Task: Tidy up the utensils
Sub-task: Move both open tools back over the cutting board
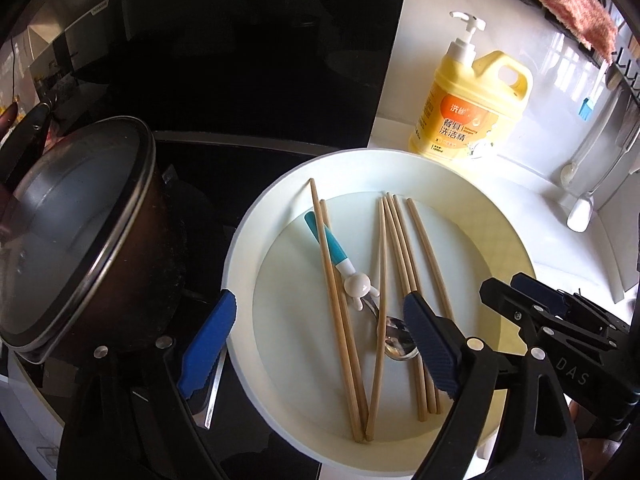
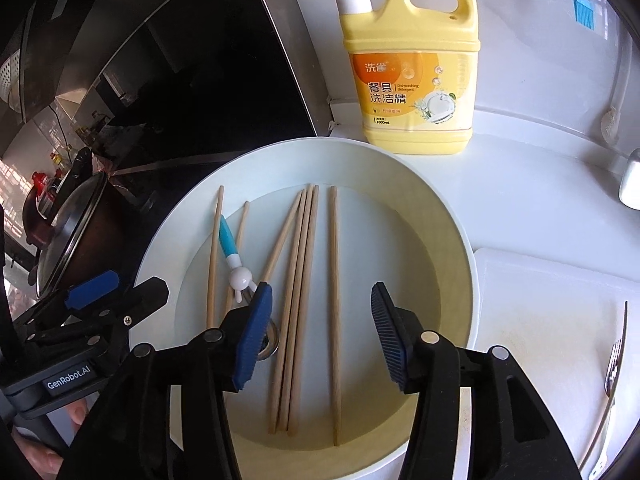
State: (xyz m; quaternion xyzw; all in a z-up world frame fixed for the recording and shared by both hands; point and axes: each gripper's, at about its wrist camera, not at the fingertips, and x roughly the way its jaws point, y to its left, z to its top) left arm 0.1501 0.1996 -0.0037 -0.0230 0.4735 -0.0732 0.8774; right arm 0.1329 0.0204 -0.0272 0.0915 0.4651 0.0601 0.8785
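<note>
The big yellow plastic dish soap jug [image 2: 412, 68] with a white pump stands on the white tabletop [image 2: 532, 184], just behind the round white bowl [image 2: 460, 240]. Its orange label has Chinese writing and the small English words "Dishwashing detergent", and near the bottom it reads "1000mL". The black frame of the left claw [image 1: 316, 342] shows the words "GenRobot.AI" in the right wrist view. The black frame of the right claw [image 2: 320, 334] shows the letters "DAS" in the left wrist view.

Both claws point down at a slant over the near side of the bowl. The left claw is spread wide, with one blue pad [image 1: 206, 346] outside the bowl rim and the other over the bowl. It holds nothing. The right claw is about half open, and its blue pads [image 2: 252, 336] hang above the sticks without touching them.

The light brown wooden chopsticks [image 2: 298, 300] lie flat in the bowl, pointing away from the claws. A small metal spoon with a blue and white handle [image 1: 334, 250] lies in the bowl too, crossed by a chopstick. A silver fork [image 2: 614, 364] rests on what looks like a white cutting board [image 2: 548, 308] to the right of the bowl. A dark pot with a glass lid [image 1: 76, 236] sits to the left of the bowl.
</note>
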